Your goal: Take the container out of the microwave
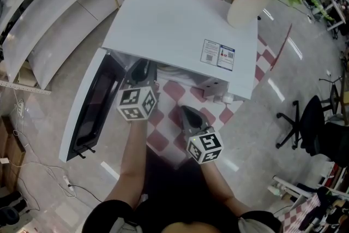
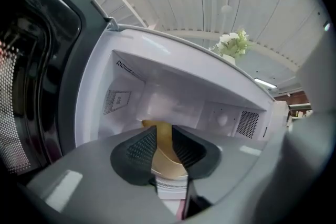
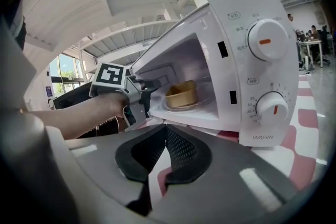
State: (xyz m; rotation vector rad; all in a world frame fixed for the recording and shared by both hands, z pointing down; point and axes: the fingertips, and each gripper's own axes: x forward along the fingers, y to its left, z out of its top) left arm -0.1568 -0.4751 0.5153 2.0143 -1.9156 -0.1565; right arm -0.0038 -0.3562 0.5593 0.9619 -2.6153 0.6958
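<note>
Head view, looking steeply down on a white box-shaped microwave oven point(image 1: 174, 30) standing on a table under a red-and-white checked cloth point(image 1: 175, 90). Dark-windowed door point(image 1: 90, 106) swung wide open to the left. Left tool point(image 1: 143, 71) reaching in at the open front. Right tool point(image 1: 191, 115) held back over the cloth, apart from the oven. White vase of pale flowers point(image 1: 248, 0) up on the oven's top.

Left gripper view, looking into the white cavity. Jaws standing moderately apart, pads pressing on nothing. Seen through that gap, a round tan paper container point(image 2: 164, 139) low in the cavity, close ahead.

Right gripper view: jaw tips closed together, nothing between them. Beyond, the container sitting on the glass turntable plate point(image 3: 185, 106) inside the oven, with the left tool's tips just beside its rim, touching or not unclear. Two round white dials point(image 3: 265, 40) on the panel at right.
</note>
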